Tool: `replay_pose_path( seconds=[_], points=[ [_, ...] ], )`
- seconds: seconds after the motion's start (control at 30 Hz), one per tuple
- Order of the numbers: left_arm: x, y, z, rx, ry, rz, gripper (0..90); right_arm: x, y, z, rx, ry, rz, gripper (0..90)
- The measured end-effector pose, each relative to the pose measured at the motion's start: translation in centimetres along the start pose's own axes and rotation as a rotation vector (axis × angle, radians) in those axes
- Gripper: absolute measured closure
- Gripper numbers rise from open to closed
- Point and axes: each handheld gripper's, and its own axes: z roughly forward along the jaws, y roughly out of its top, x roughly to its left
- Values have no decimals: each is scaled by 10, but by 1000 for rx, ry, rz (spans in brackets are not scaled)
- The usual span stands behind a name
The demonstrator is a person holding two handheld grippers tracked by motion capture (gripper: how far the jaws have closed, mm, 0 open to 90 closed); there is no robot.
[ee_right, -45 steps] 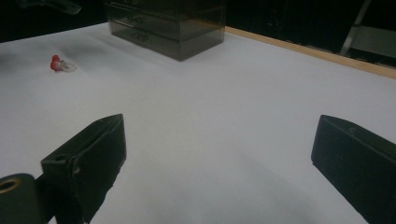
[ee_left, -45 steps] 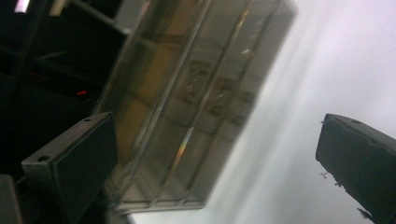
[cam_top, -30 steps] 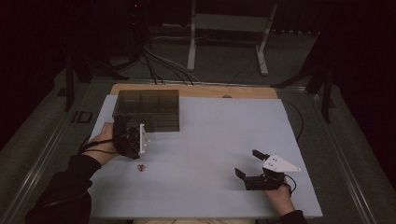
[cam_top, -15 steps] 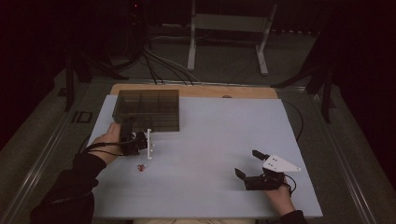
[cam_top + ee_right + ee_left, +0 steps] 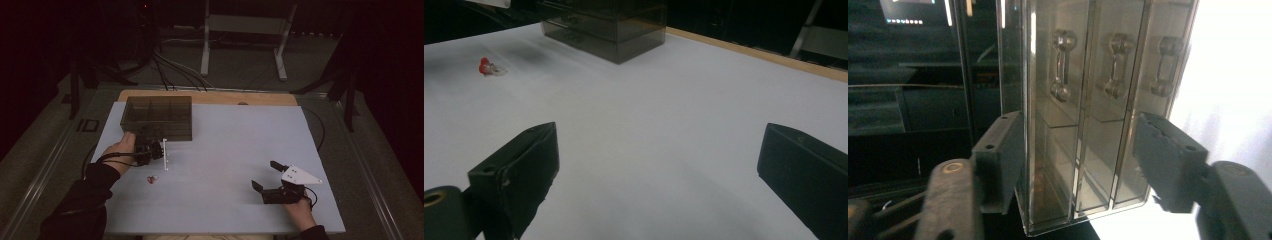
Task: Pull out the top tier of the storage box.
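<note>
left claw (image 5: 150, 149): jaws just closing astride drawer box (image 5: 1088, 115) corner, not yet clamped | right claw (image 5: 274, 181): released, well apart on tabletop (image 5: 240, 150)

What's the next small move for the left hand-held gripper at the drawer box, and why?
Probably finish closing. The left hand-held gripper has just been closing, and its jaws now straddle the end of the smoky drawer box, one outside the wall, the other still apart from it. Once they press, the box can be steadied or a drawer worked. The right hand-held gripper rests open, far off.
</note>
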Motion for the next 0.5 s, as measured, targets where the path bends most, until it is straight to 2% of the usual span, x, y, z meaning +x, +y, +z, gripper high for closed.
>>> replay_pose_path(
  seconds=[0.1,0.27,0.33,0.37,0.5],
  points=[
    [-1,2,1,-3,5,6,495,0,0,0,1,0,0,30],
    [-1,4,5,-8,29,11,536,0,0,0,1,2,0,30],
    [-1,4,5,-26,45,26,598,0,0,0,-1,3,1,30],
    [-1,5,5,-19,40,30,614,0,0,0,-1,3,1,30],
    [-1,7,7,-20,56,34,645,0,0,0,0,3,1,30]
  ],
)
